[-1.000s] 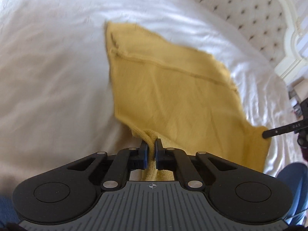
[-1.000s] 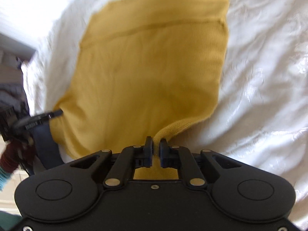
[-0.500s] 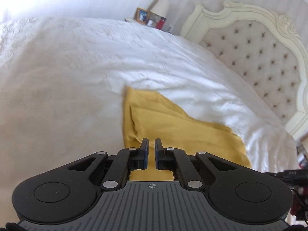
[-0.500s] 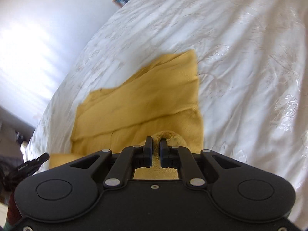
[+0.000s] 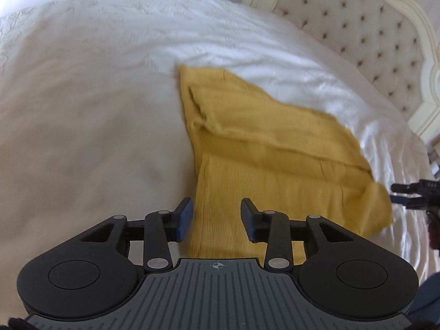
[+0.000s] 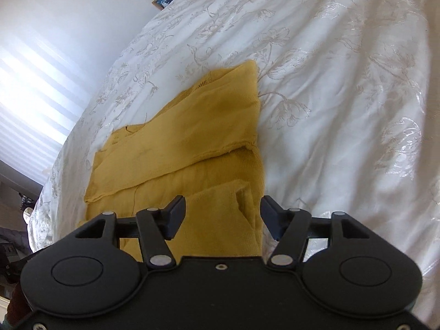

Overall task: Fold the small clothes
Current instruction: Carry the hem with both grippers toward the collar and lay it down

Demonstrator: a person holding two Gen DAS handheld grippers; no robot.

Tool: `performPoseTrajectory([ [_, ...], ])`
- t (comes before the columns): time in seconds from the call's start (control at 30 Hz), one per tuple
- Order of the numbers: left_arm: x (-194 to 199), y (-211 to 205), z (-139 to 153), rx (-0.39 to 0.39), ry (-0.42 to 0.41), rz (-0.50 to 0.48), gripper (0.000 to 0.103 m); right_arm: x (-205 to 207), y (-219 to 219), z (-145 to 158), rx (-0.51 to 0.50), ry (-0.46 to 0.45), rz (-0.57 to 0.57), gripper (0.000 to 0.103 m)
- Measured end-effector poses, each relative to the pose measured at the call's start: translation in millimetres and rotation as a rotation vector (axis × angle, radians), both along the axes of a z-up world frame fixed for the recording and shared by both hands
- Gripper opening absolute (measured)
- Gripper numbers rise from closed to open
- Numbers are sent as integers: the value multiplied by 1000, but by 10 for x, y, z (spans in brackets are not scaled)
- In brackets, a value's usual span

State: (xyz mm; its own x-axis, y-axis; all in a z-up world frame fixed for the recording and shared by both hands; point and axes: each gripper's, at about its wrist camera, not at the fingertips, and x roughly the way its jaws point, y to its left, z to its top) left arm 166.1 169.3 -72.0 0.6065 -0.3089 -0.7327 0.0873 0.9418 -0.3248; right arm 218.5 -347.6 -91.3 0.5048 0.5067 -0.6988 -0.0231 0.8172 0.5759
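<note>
Nearest, the left gripper [image 5: 217, 220] and the right gripper [image 6: 222, 217] have just been opening; both stand released, the mustard-yellow knitted garment [image 5: 264, 148] lying loose between the fingers, unpinched. It rests folded on the white embroidered bedspread [image 6: 343, 82], below the tufted cream headboard [image 5: 365, 27]. Pulling back carelessly could snag the knit and drag the fold open, I judge.

Daylight striped the wall [image 6: 33, 88] left of the bedspread [image 6: 343, 96], whose sheen glared; fisheye edges bowed, and the left view was softly blurred.
</note>
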Motion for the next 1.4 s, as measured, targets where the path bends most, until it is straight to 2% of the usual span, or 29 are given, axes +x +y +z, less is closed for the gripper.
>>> performPoseTrajectory([
  [0.1, -46, -15, -99, -6, 39, -5, 38, -80, -58, -17, -16, 33, 23, 66],
  [0.27, -59, -53, -199, -7, 55, -12, 39, -155, -15, -66, -44, 80, 97, 66],
  [0.33, -69, -86, -210, 0, 59, -30, 36, -168, 59, -89, -43, 101, 135, 63],
  [0.37, -80, -98, -196, 6, 52, -37, 16, -177, 100, -90, -51, 103, 155, 51],
  [0.4, -105, -117, -171, 15, 37, -45, 8, -191, 160, -80, -75, 101, 180, 39],
  [0.43, -131, -122, -144, 15, 19, -51, 7, -209, 215, -62, -107, 92, 201, 18],
  [0.5, -190, -135, -75, 8, -24, -61, 7, -245, 293, -14, -131, 79, 232, 18],
  [0.6, -232, -131, 31, -9, -67, -54, 7, -284, 306, 83, -88, 48, 226, 18],
  [0.83, -66, -81, 334, -100, -136, 2, 7, -252, 132, 351, 128, -83, 95, 18],
  [0.97, 129, -68, 456, -124, -165, 28, 7, -130, 73, 476, 223, -159, 17, 18],
  [1.17, 481, -33, 562, -128, -206, 70, 7, 141, 46, 533, 250, -239, -79, 18],
  [1.4, 949, 0, 557, -142, -212, 113, 7, 566, 38, 353, 260, -251, -178, 18],
])
